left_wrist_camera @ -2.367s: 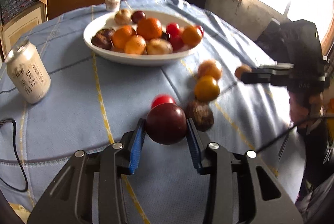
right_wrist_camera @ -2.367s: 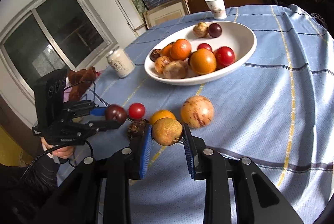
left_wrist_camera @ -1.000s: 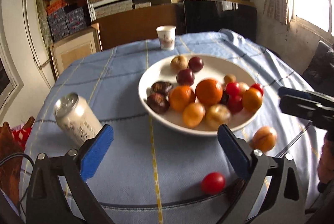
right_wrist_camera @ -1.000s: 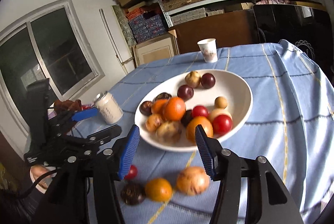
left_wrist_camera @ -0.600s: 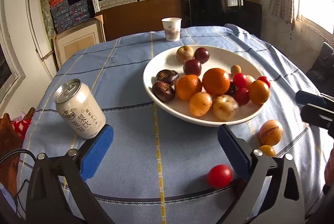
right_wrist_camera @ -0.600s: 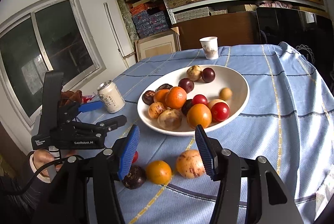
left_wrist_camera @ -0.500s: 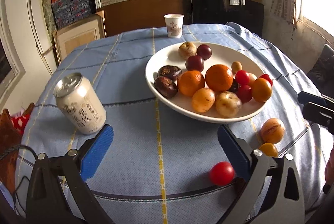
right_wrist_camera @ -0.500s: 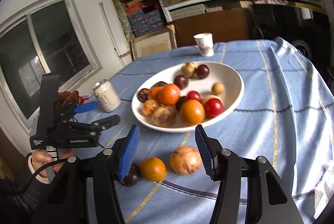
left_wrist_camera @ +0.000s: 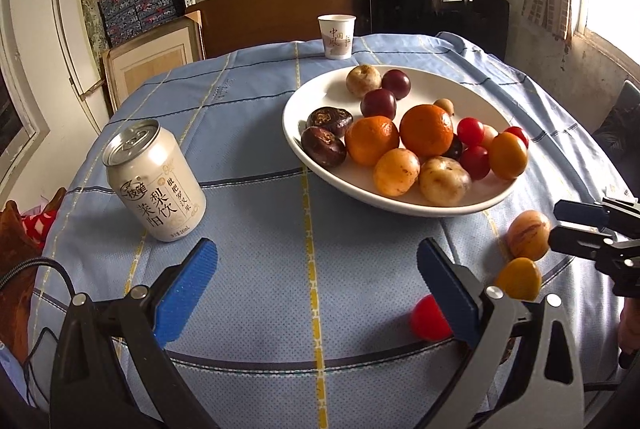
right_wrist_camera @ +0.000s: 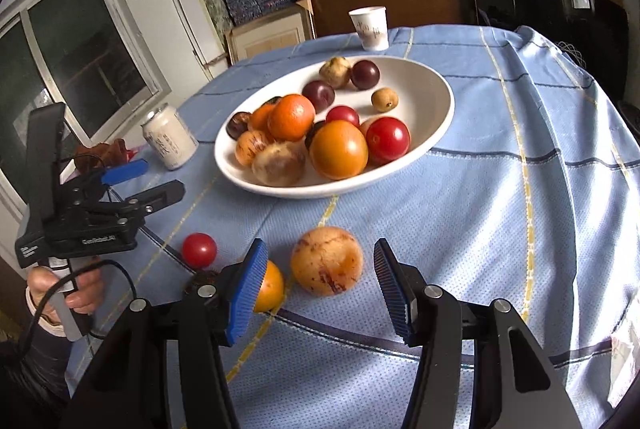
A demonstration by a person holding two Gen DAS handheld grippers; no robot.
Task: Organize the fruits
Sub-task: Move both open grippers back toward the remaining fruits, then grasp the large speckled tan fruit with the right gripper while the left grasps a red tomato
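- Right hand-held gripper [right_wrist_camera: 320, 285]: jaws apart, nothing gripped; speckled orange-yellow fruit [right_wrist_camera: 327, 261] sits on the table [right_wrist_camera: 500, 221] between the blue pads [right_wrist_camera: 390, 289], pads not touching it.
- Left hand-held gripper [left_wrist_camera: 316, 281]: spread wide, empty, hovering over bare blue checked tablecloth near the drink can [left_wrist_camera: 154, 183].
- Loose fruits on the table, just in front of the white bowl [right_wrist_camera: 436, 121]: speckled fruit, small orange fruit [right_wrist_camera: 269, 287] touching or just beside it and partly hidden behind the right gripper's left pad, red cherry tomato [right_wrist_camera: 199, 249] further left, dark wrinkled fruit [right_wrist_camera: 196, 283] mostly hidden.
- Bowl already loaded: oranges, plums, cherry tomatoes, dark passion-fruit-like pieces, pale round fruits.
- Paper cup [right_wrist_camera: 370, 27] beyond the bowl, well apart from the fruit.
- Likely step: closing in on the speckled fruit for transfer to the bowl; four pieces left outside, task judged mostly done.
- Handling guess for the speckled fruit: round, smooth skin, fairly firm but bruisable, light; prone to rolling if nudged off-centre.
- Best hold: across the widest middle, pads on opposite sides, gentle squeeze only.
- Risk: left pad bumping the small orange fruit beside it and sending it rolling toward the table edge.
- Placement: little free room in the bowl except the far right side; risk of knocking piled fruit.
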